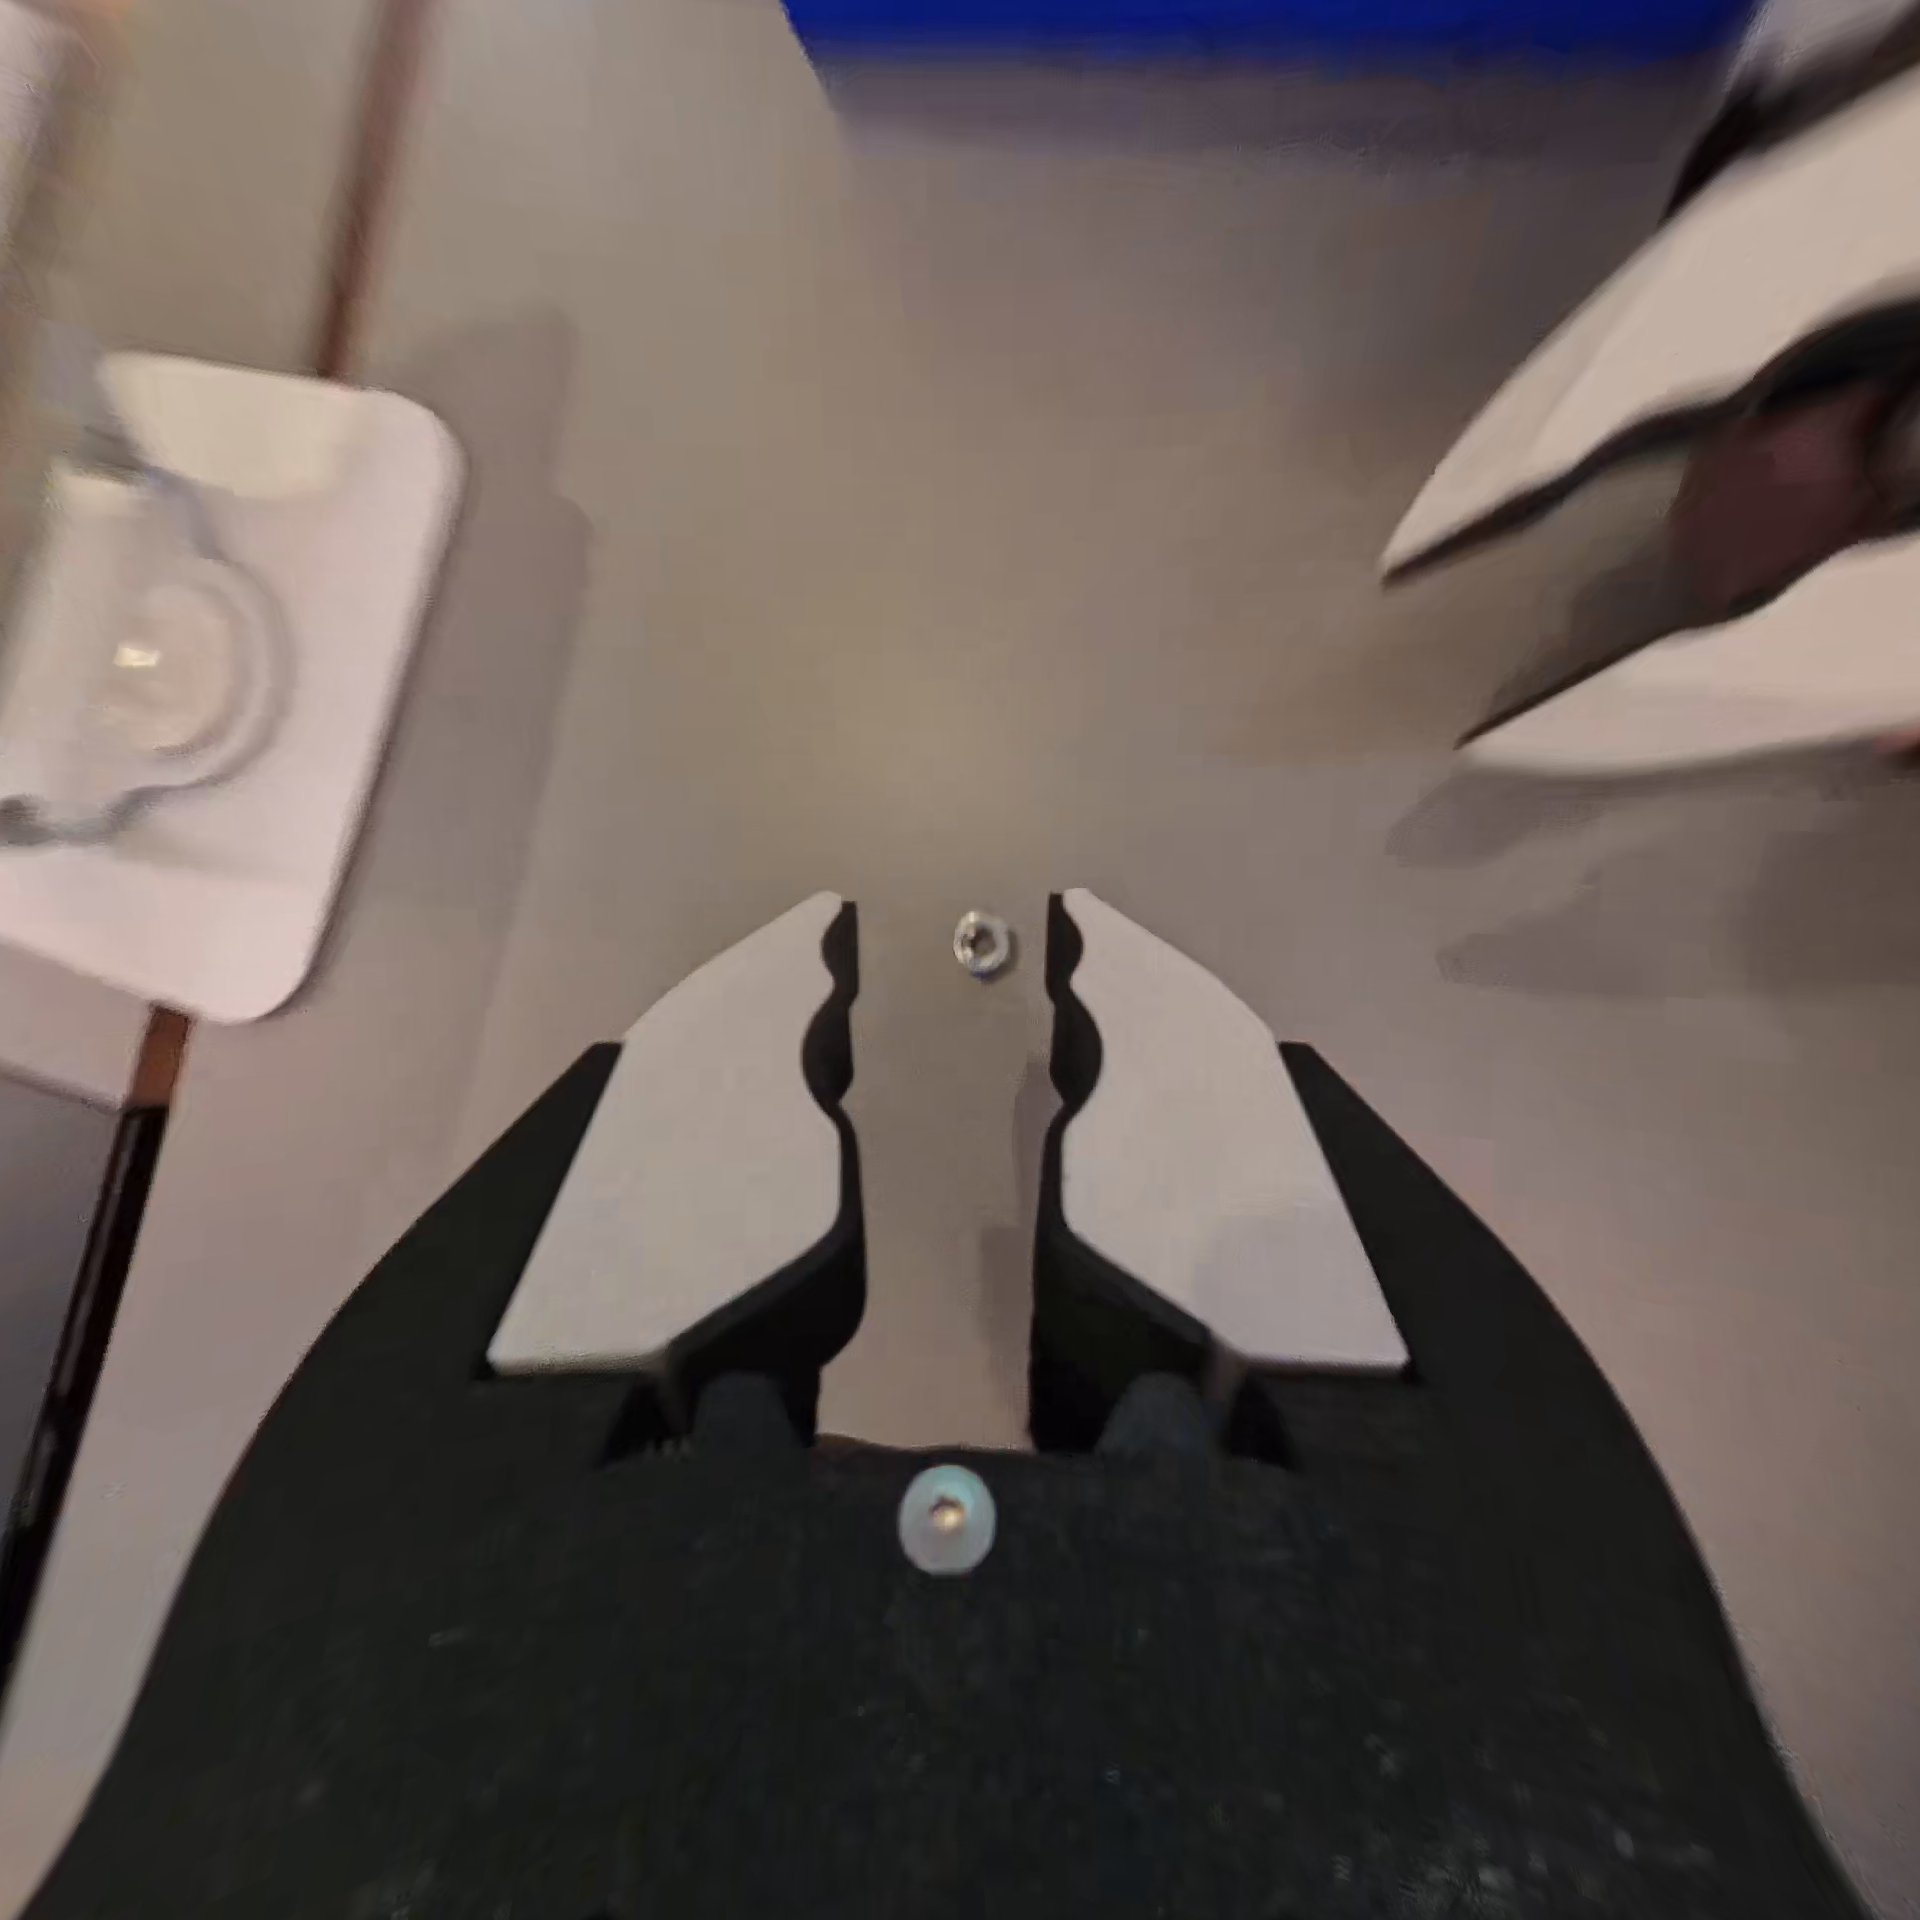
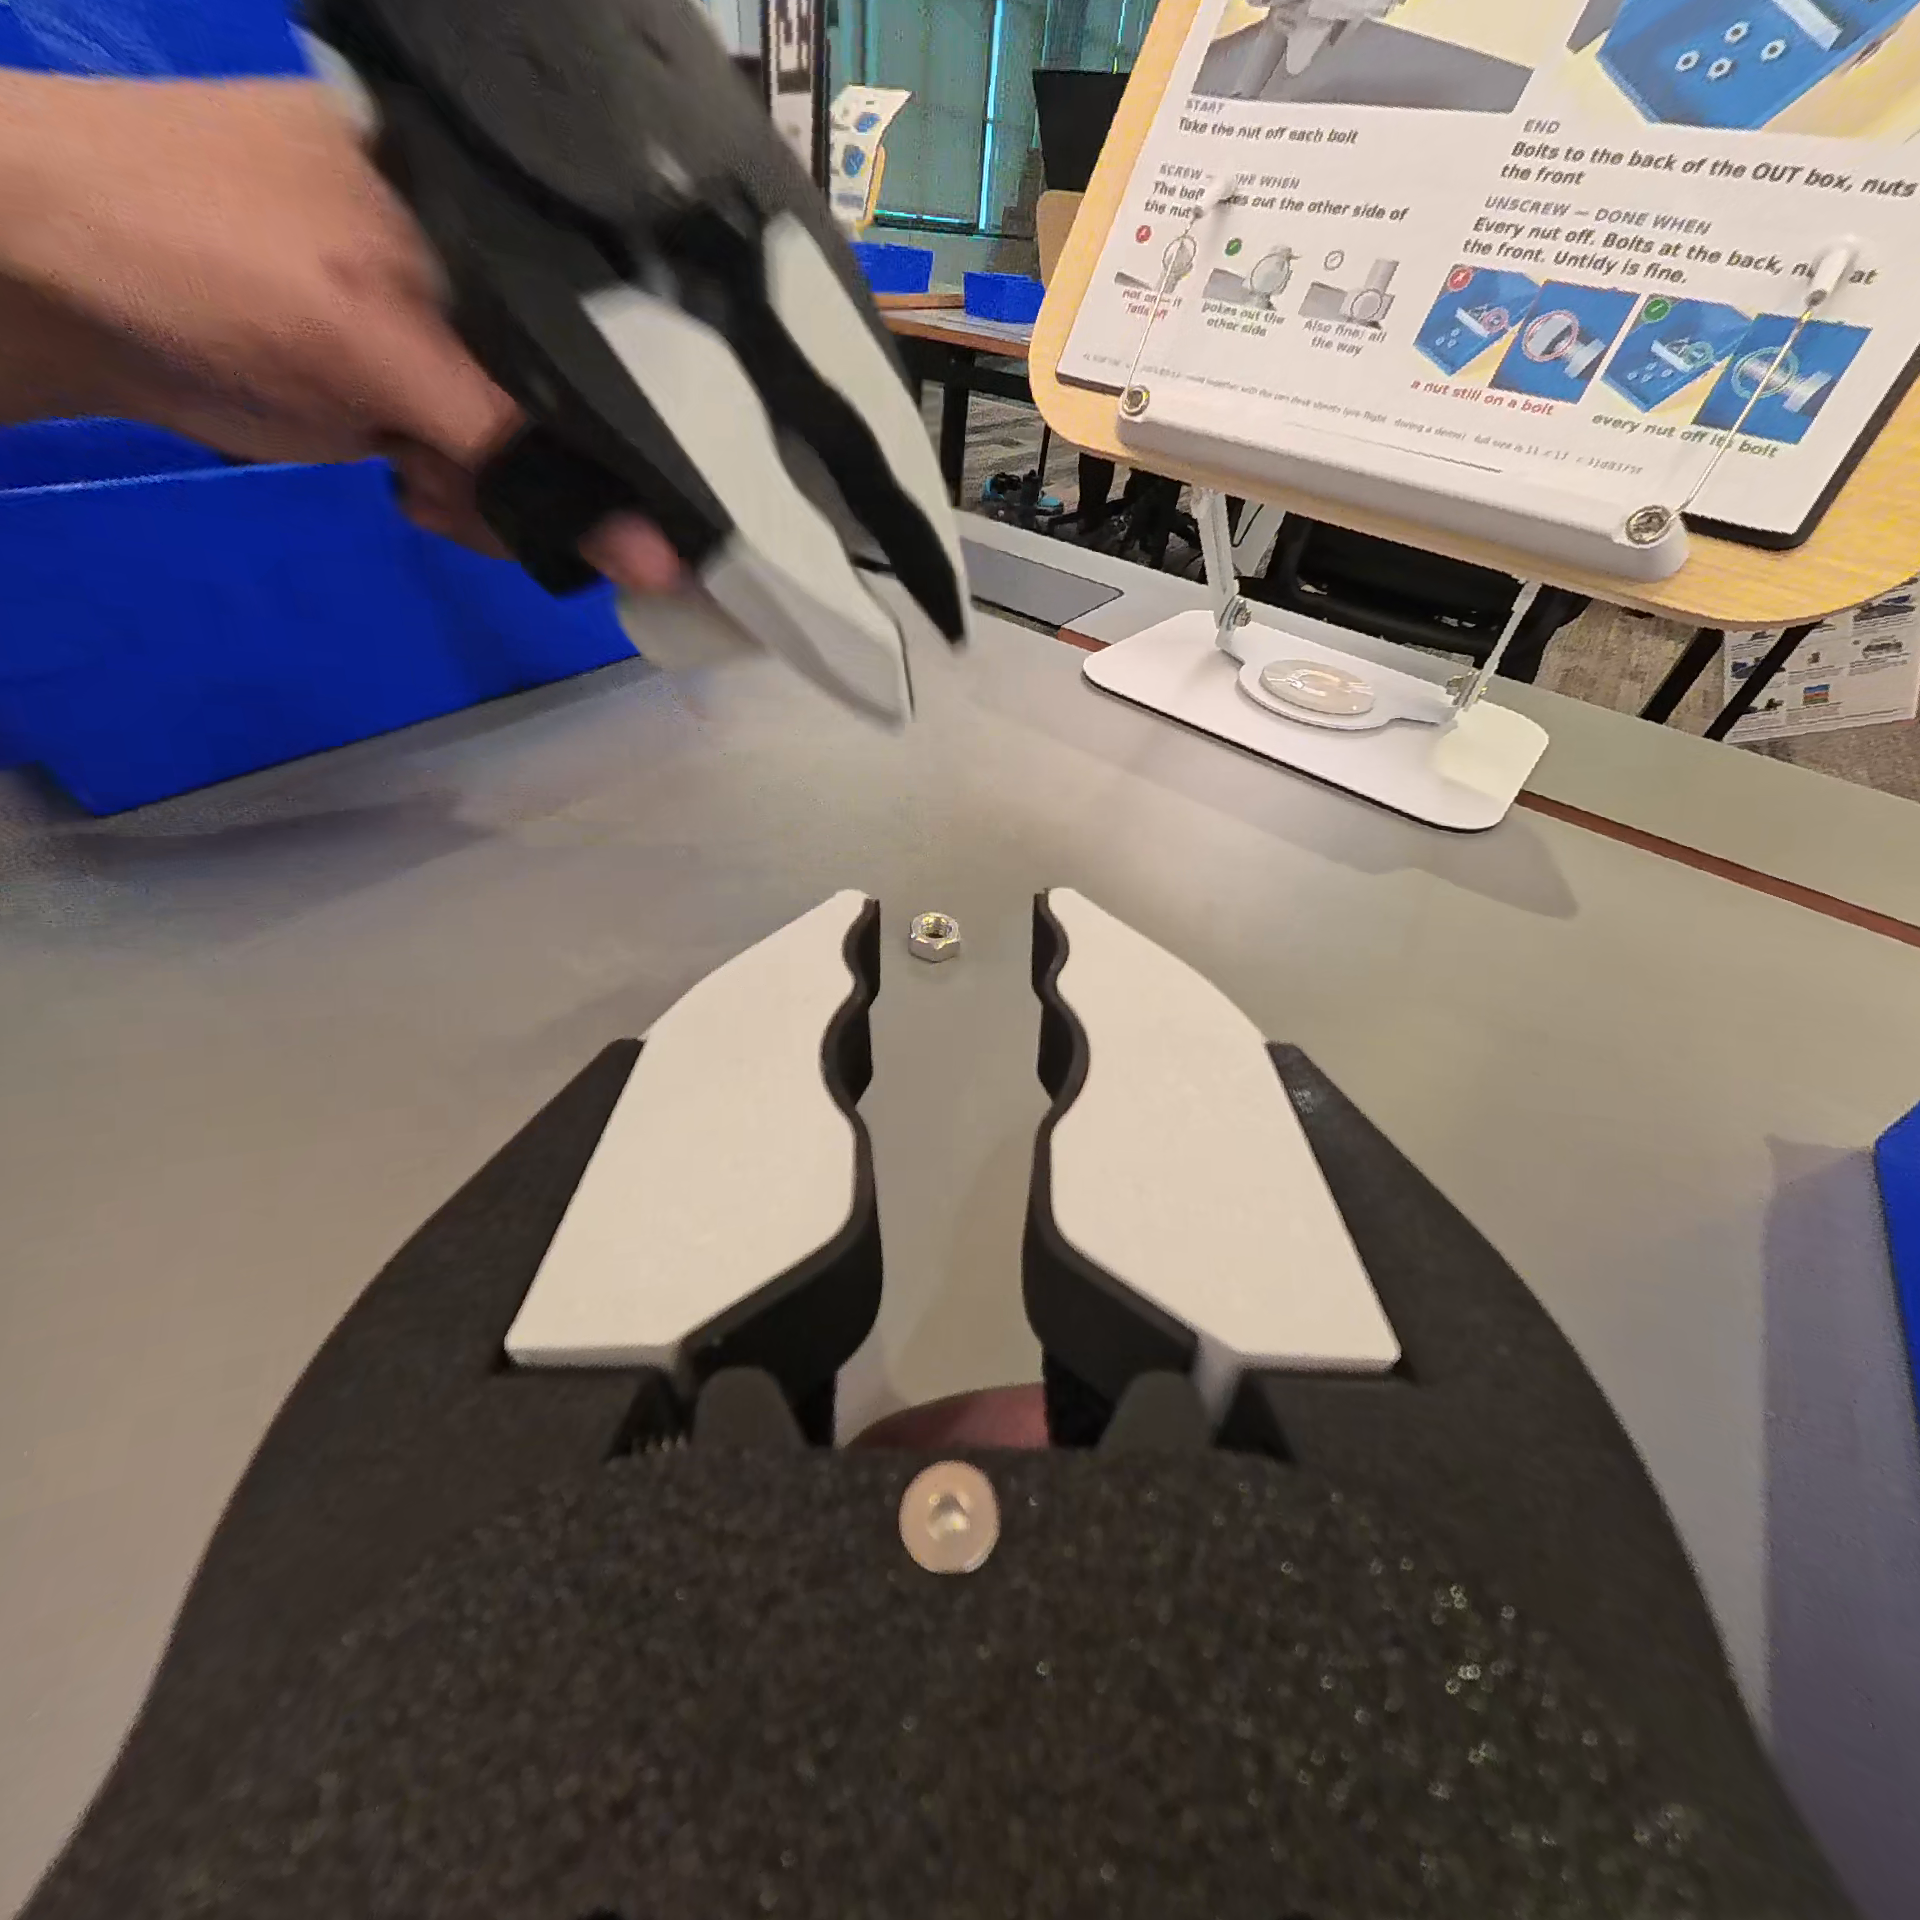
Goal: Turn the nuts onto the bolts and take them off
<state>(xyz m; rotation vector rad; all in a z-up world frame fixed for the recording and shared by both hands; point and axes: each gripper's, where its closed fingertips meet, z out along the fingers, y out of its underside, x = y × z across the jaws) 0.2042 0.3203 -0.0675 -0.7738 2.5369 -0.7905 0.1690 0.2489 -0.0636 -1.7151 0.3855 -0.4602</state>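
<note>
A small silver hex nut (image 1: 984, 943) lies flat on the grey table (image 1: 935, 520); it also shows in the right wrist view (image 2: 934, 935). My left gripper (image 1: 953, 904) is open and empty, and the nut shows in the gap at its tips. My right gripper (image 2: 953, 902) is open and empty, low over the table, with the nut between its fingertips, nearer the left one. The left gripper (image 2: 925, 665), held by a hand, hovers tilted down above and behind the nut. The right gripper (image 1: 1429, 655) shows blurred at the upper right. No bolt is in view.
A blue bin (image 2: 208, 582) stands at the left rear and shows in the left wrist view (image 1: 1247, 31). Another blue edge (image 2: 1901, 1247) is at the right. A white stand base (image 2: 1320, 717) carrying a tilted instruction board (image 2: 1507, 260) sits near the table's far edge. Some 9 cm of space lies between my two pairs of fingers.
</note>
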